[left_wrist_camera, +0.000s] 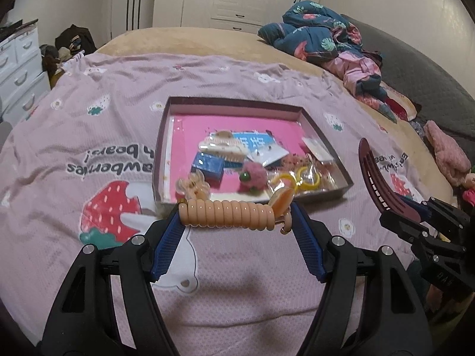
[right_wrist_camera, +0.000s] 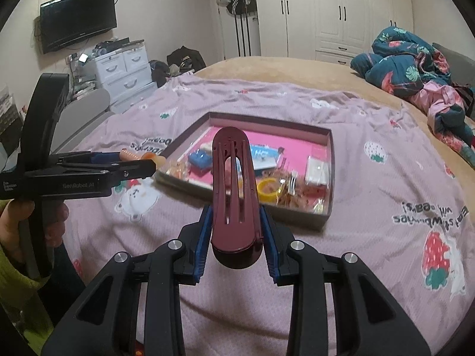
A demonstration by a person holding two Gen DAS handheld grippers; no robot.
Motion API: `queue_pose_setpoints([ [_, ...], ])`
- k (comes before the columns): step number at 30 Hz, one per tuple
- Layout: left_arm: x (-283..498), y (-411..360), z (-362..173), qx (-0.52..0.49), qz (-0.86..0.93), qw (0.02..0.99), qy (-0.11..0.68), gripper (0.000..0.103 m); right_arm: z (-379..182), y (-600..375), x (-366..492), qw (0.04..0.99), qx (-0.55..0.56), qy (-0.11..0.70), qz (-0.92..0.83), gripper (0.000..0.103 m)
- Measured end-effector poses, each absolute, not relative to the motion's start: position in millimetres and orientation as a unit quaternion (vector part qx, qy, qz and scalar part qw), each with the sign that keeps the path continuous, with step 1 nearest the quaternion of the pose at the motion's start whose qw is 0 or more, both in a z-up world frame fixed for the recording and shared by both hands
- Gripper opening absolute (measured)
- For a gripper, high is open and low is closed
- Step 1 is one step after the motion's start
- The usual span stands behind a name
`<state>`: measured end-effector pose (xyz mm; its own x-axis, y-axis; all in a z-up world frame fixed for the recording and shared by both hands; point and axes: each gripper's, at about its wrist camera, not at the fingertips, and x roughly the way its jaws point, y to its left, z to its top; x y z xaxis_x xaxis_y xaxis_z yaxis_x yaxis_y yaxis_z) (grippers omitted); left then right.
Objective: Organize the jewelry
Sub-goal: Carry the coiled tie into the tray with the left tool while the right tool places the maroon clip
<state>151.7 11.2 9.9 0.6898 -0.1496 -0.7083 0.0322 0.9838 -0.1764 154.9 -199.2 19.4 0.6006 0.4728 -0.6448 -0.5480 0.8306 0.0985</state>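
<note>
left wrist view: left gripper [left_wrist_camera: 236, 213] clamped on peach coil hair tie [left_wrist_camera: 227, 215], long axis crosswise between its jaws; tray [left_wrist_camera: 166, 136] just ahead. right gripper [right_wrist_camera: 236, 222] clamped on maroon hair clip [right_wrist_camera: 234, 190], lengthwise, pointing at the tray; left gripper nearer.

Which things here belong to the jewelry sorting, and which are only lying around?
Job:
- peach spiral hair tie in left gripper
- maroon hair clip in right gripper
- accessory tray

Lying about:
- floral quilt
- wall TV
- white drawers
</note>
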Motion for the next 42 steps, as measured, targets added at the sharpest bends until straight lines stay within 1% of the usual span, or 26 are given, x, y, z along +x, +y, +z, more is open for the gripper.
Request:
queue_pose_setpoints([
  [12,181,9,29,-0.074,-0.048,0.926,0.368,0.062,32,-211,182,0.907,-0.052,0.325,0.262,0.031],
  [29,231,-14,7,-0.063,-0.071,0.913,0.396,0.062,30,-227,234,0.919,-0.045,0.324,0.218,0.031],
  [34,242,-14,-4,-0.062,-0.069,0.908,0.409,0.063,18,-226,244,0.916,-0.050,0.335,0.213,0.031],
  [42,257,-8,-25,-0.061,-0.061,0.899,0.429,0.063,-16,-221,261,0.904,-0.055,0.372,0.204,0.031],
])
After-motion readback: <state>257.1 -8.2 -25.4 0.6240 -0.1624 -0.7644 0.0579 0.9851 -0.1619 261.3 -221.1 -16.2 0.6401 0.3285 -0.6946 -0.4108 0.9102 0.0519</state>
